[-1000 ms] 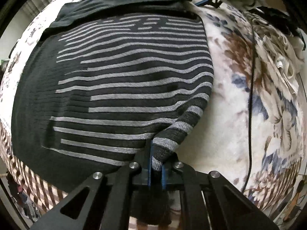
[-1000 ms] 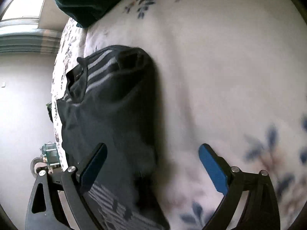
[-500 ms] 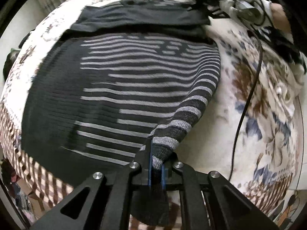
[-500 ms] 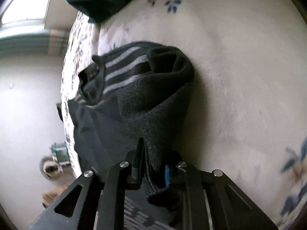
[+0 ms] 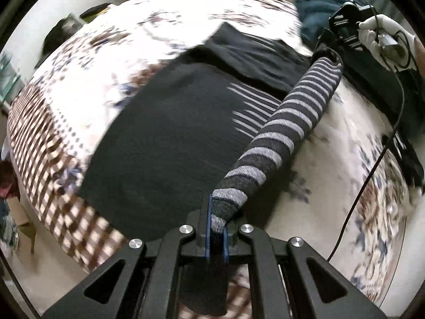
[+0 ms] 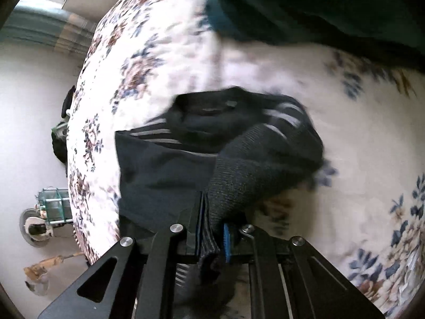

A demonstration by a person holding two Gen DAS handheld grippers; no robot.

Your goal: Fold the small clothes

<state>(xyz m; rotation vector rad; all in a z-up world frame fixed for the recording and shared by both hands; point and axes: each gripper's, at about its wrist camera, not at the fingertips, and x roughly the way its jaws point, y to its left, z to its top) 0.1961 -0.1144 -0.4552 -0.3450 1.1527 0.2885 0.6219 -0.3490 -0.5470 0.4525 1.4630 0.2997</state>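
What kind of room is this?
Probably a bedroom: a sweater lies on a bed with a floral cover, curtains hang at a window, and more clothes are piled on it.

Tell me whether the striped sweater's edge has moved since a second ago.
Yes. The sweater edge, pinched by the left hand-held gripper, has lifted off the floral bedspread.

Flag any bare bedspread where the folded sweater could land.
Bare floral bedspread right of the striped sweater, up to the black cable. More beyond its left edge, toward the checked border. Crowded at top right: teal garment and gloved hand.
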